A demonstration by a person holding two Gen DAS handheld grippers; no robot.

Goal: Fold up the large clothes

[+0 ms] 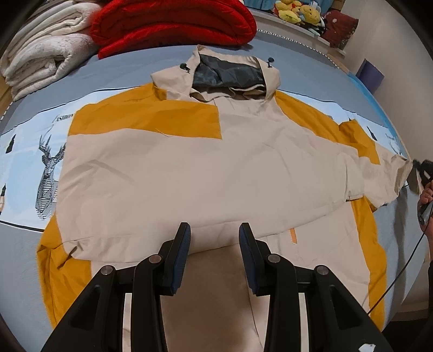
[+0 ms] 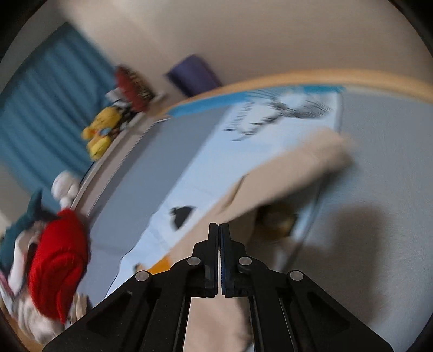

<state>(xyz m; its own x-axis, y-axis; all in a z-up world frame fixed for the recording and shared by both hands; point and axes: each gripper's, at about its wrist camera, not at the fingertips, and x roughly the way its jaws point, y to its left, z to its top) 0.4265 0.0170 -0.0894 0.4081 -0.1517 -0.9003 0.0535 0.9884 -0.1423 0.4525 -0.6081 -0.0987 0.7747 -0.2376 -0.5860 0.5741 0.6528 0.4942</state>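
A large beige and mustard-yellow hooded jacket (image 1: 189,168) lies flat on the bed, hood at the far side. One sleeve is folded across the body. My left gripper (image 1: 213,230) is open and empty, hovering over the jacket's lower middle. The other sleeve stretches to the right, and its beige cuff (image 1: 400,170) meets my right gripper (image 1: 418,169) at the frame edge. In the blurred right wrist view the right gripper (image 2: 219,227) has its jaws together on the beige sleeve (image 2: 284,173), which hangs lifted above the bed.
The bed sheet (image 1: 29,151) is grey and pale blue with a deer print. A red blanket (image 1: 173,24) and a white blanket (image 1: 43,51) are stacked at the head. Plush toys (image 1: 297,12) sit on the ledge behind. A wall (image 1: 400,54) bounds the right side.
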